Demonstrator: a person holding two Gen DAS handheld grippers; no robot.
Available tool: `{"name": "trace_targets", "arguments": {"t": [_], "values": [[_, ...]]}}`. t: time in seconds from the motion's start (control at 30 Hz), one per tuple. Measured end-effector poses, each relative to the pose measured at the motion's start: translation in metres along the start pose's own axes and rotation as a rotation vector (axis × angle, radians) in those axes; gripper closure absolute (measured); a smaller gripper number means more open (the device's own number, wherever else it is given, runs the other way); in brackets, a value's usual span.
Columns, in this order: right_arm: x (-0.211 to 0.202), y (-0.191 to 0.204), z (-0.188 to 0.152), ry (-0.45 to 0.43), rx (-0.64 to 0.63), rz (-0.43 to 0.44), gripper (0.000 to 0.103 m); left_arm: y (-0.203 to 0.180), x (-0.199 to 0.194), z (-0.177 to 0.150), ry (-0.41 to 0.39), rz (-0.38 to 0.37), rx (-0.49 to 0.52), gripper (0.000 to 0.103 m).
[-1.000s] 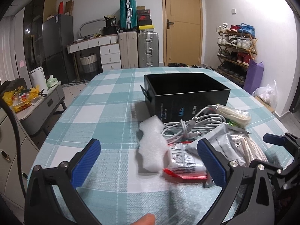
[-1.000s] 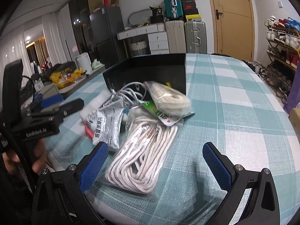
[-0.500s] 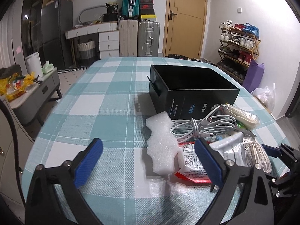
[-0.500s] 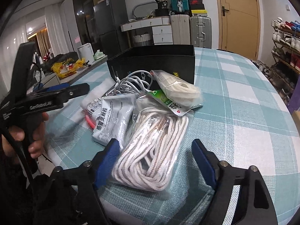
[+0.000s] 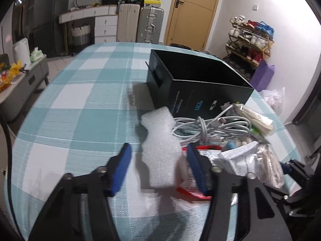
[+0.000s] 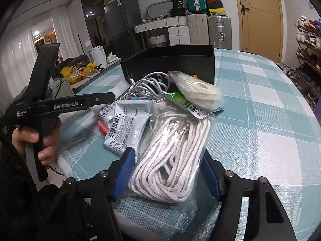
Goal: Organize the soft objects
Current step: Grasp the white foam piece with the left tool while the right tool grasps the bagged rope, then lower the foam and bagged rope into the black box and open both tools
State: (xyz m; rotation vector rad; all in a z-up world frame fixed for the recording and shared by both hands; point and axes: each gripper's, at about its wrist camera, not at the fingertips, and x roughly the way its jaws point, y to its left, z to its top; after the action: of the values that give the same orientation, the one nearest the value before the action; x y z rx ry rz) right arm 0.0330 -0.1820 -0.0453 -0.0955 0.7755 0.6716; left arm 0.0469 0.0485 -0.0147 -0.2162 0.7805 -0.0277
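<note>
A white foam piece [image 5: 160, 148] lies on the checked table between the fingers of my left gripper [image 5: 160, 166], which is open around it without squeezing. My right gripper [image 6: 168, 170] is open around a clear bag of white rope [image 6: 172, 156]. Behind them lie a grey printed pouch [image 6: 126, 124], a red-edged packet [image 5: 198, 188], a coil of white cable [image 5: 208, 126], a smaller bag of cord [image 6: 198, 94] and an open black box [image 5: 198, 80]. The left gripper also shows in the right wrist view [image 6: 108, 97], by the pouch.
The pile sits near the table's front right edge [image 6: 160, 221]. The checked tablecloth [image 5: 80, 104] stretches left of the box. Suitcases [image 5: 140, 24], a door and a shoe rack [image 5: 250, 40] stand beyond the table.
Both grippers have moved forward and narrowed: the left one now brackets the foam piece, the right one the rope bag. The objects have not moved.
</note>
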Motion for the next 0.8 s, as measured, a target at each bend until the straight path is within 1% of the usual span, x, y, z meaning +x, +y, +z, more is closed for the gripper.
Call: {"name": "trace_targets", "arguments": {"t": [0.07, 0.17, 0.27, 0.33, 0.43, 0.6, 0.7, 0.8], "values": [[0.0, 0.0, 0.0, 0.0, 0.0, 0.006, 0.041, 0.0, 0.0, 0.001, 0.009, -0.033, -0.009, 0.063], [-0.001, -0.001, 0.0, -0.001, 0.005, 0.018, 0.047, -0.002, -0.003, -0.001, -0.001, -0.034, -0.003, 0.065], [-0.002, -0.002, 0.001, -0.008, 0.0, 0.021, 0.054, -0.004, -0.006, -0.002, -0.013, -0.029, 0.0, 0.066], [-0.004, 0.0, 0.0, -0.015, -0.01, 0.014, 0.063, -0.004, -0.008, -0.004, -0.017, -0.026, -0.002, 0.066], [-0.006, 0.001, 0.0, -0.028, -0.021, 0.009, 0.067, -0.003, -0.013, -0.005, -0.027, -0.022, -0.004, 0.066], [-0.014, 0.001, 0.0, -0.07, -0.04, -0.004, 0.068, -0.005, -0.021, -0.005, -0.05, -0.005, 0.006, 0.066], [-0.02, 0.001, 0.001, -0.098, -0.043, 0.005, 0.068, -0.006, -0.025, -0.004, -0.062, 0.005, 0.015, 0.066], [-0.027, 0.002, 0.002, -0.123, -0.047, 0.02, 0.068, -0.011, -0.03, -0.004, -0.078, 0.034, 0.039, 0.066]]}}
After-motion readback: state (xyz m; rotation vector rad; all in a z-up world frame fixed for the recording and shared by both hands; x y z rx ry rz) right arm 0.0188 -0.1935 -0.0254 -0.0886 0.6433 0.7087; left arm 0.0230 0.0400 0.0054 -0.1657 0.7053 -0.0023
